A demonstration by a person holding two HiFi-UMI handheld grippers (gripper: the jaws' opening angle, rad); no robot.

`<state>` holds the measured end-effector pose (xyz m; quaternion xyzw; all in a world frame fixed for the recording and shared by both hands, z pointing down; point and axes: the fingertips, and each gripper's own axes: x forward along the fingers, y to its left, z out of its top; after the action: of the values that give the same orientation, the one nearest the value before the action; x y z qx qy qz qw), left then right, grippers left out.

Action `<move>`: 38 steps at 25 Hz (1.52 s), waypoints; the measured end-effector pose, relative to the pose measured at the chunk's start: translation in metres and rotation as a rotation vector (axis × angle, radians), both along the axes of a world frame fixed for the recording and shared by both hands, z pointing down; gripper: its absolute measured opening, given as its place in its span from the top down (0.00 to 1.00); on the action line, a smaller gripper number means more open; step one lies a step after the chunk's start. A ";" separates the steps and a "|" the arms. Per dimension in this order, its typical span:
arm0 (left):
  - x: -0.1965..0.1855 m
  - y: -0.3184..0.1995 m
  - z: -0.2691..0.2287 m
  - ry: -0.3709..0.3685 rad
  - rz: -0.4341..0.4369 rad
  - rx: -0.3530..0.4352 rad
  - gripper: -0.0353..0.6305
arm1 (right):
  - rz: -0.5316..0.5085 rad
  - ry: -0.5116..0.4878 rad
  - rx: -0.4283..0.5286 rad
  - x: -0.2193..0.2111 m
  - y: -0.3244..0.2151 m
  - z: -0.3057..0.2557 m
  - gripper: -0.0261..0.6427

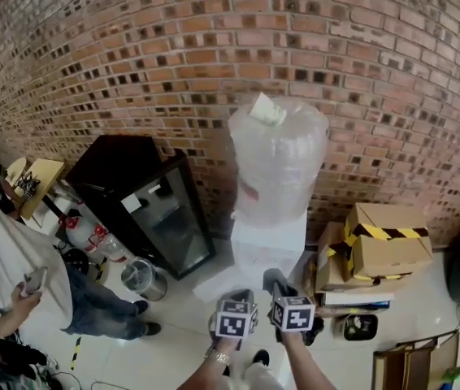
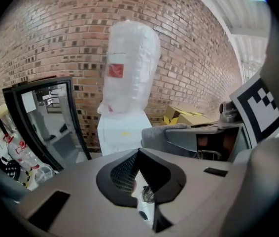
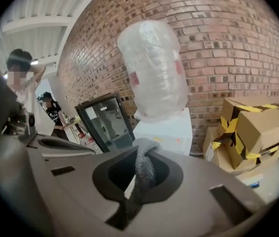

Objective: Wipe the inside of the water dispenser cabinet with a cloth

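Note:
The white water dispenser (image 1: pixel 266 246) stands against the brick wall, and its bottle (image 1: pixel 279 161) is wrapped in clear plastic. Both grippers hover side by side in front of it, well short of touching. My right gripper (image 3: pixel 142 152) is shut on a grey cloth (image 3: pixel 144 171) that hangs between its jaws, with the dispenser (image 3: pixel 166 130) straight ahead. My left gripper (image 2: pixel 139 152) is shut, its tips meeting with nothing between them. It faces the dispenser (image 2: pixel 124 132) too. In the head view the left gripper (image 1: pixel 242 297) and right gripper (image 1: pixel 275 284) sit low at centre.
A black glass-door cabinet (image 1: pixel 145 205) stands left of the dispenser, with a metal bucket (image 1: pixel 142 276) in front of it. Cardboard boxes (image 1: pixel 380 246) are stacked to the right. A person (image 1: pixel 10 275) stands at the far left holding a phone.

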<state>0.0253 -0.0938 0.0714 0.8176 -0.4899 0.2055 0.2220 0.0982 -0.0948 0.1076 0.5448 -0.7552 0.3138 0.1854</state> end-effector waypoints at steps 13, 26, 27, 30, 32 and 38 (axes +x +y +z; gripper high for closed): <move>-0.054 0.111 -0.057 -0.001 0.073 0.062 0.94 | 0.036 0.005 0.032 -0.061 0.126 -0.061 0.95; -0.069 0.162 -0.079 -0.006 0.111 0.105 0.94 | 0.013 0.033 0.073 -0.091 0.179 -0.090 0.95; -0.068 0.163 -0.081 -0.007 0.110 0.107 0.94 | 0.011 0.032 0.072 -0.090 0.180 -0.091 0.95; -0.063 0.165 -0.084 -0.010 0.108 0.112 0.94 | 0.007 0.023 0.082 -0.086 0.183 -0.097 0.95; -0.058 0.166 -0.081 -0.013 0.109 0.111 0.94 | 0.009 0.023 0.092 -0.081 0.183 -0.097 0.95; -0.043 0.160 -0.085 -0.020 0.123 0.116 0.94 | 0.022 0.024 0.107 -0.064 0.176 -0.105 0.95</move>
<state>-0.0177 0.0663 -0.0133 0.8556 -0.4519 0.1982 0.1562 0.0345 0.0810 0.0029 0.5660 -0.7625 0.2686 0.1617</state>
